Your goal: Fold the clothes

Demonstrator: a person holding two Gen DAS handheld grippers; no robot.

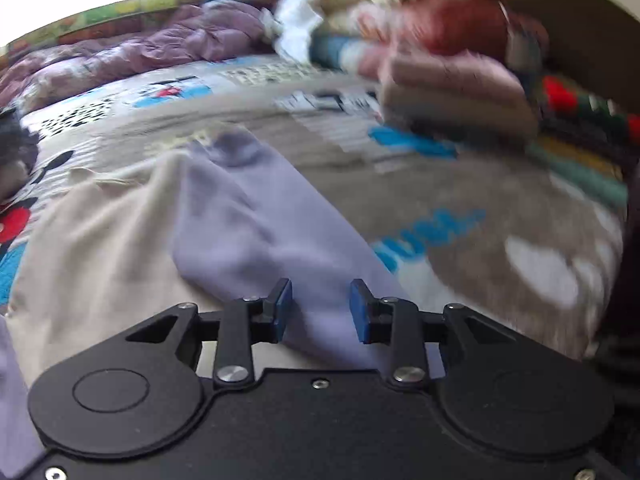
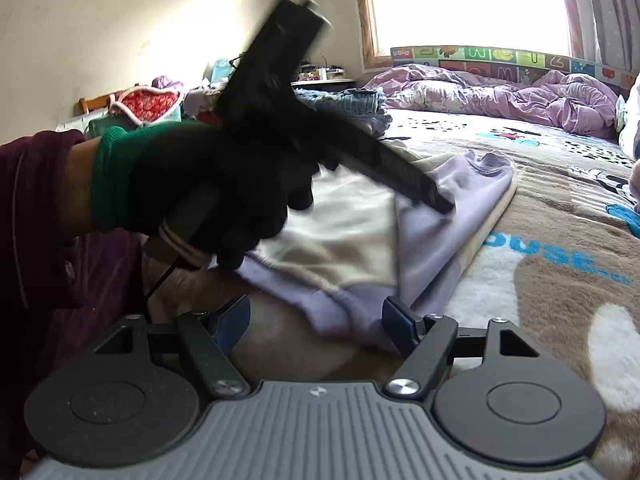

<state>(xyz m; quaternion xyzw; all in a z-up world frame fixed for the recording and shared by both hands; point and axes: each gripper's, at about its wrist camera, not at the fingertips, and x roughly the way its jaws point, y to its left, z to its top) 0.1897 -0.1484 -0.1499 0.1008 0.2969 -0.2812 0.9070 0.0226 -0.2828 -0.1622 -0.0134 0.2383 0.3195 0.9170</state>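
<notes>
bedroom w/ a bright window point(image 2: 468, 4) at 12 o'clock in the right wrist view, a crumpled purple quilt point(image 2: 500, 92) below it along the far side of the bed. bed is covered by a cartoon-print blanket point(image 2: 560, 216), brown and white w/ blue letters. on it lies the garment to fold, a lilac and cream top point(image 2: 360, 236), spread w/ a lilac sleeve laid over the cream body.

left gripper point(image 1: 320, 306): blue pads apart, jaws open over the lilac sleeve point(image 1: 256, 216), cloth lying under the gap, nothing pinched. in the right wrist view the same tool shows at abt 10 o'clock, blurred, held by a black glove w/ green cuff point(image 2: 180, 184), its tip down near the lilac fabric.

right gripper point(image 2: 316, 326): jaws wide apart, low over the near hem of the top; the right pad is touching or just beside the cloth edge, can't tell which. left pad sits over bare blanket.

left wrist view, 1 o'clock: blurred pile of clothes point(image 1: 436, 52), pink, red and white, on the bed well apart from the top. folded jeans point(image 2: 348, 104) sit beyond the top in the right wrist view.
</notes>
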